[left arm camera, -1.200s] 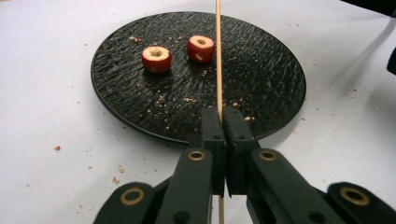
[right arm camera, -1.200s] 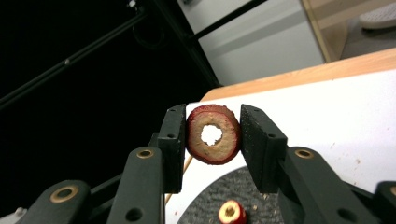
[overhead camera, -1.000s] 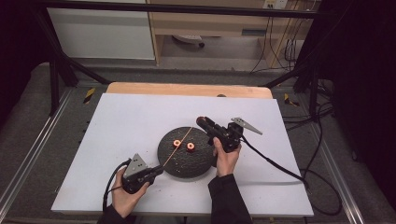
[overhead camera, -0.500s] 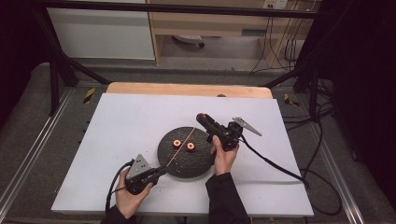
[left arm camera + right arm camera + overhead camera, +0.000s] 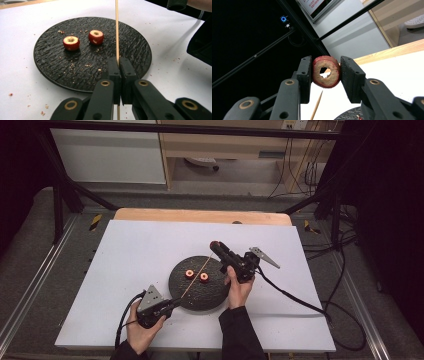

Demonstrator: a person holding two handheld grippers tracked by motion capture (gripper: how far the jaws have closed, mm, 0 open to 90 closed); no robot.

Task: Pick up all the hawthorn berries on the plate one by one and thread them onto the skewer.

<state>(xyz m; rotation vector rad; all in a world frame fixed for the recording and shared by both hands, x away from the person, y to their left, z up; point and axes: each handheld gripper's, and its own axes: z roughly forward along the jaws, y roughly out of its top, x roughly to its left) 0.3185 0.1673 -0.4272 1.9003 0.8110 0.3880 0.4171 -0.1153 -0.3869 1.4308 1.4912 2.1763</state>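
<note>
Jaws first: the left gripper [image 5: 119, 75] is clamped tight on a thin wooden skewer [image 5: 116, 30], pads nearly meeting around it, while the right gripper [image 5: 325, 72] is closed on a cored red fruit ring [image 5: 326, 71], pinched across its two cut faces with the hole facing the camera. That ring sits up off the tabletop [image 5: 125, 250], above the far right edge of the dark round plate [image 5: 200, 295] — and the skewer's sharp tip pokes up just below it in the right gripper view. Two more cored red pieces [image 5: 71, 43] wait side by side on the plate. Handling, as I read it: the ring looks light and soft-fleshed, with a thin wall likely to crack or crumble if squeezed harder — crumbs already litter the plate — so holding it flat-faced with the bore left free seems the right grip. The skewer is stiff but slim, likely to flex or snap, and is best gripped low on the shaft, as it is. Pose now: the left hand [image 5: 142, 332] lies low at the near edge, gripper aimed diagonally across the plate; the right hand [image 5: 239, 287] holds its gripper angled up and away, ring at the skewer's far end.
</note>
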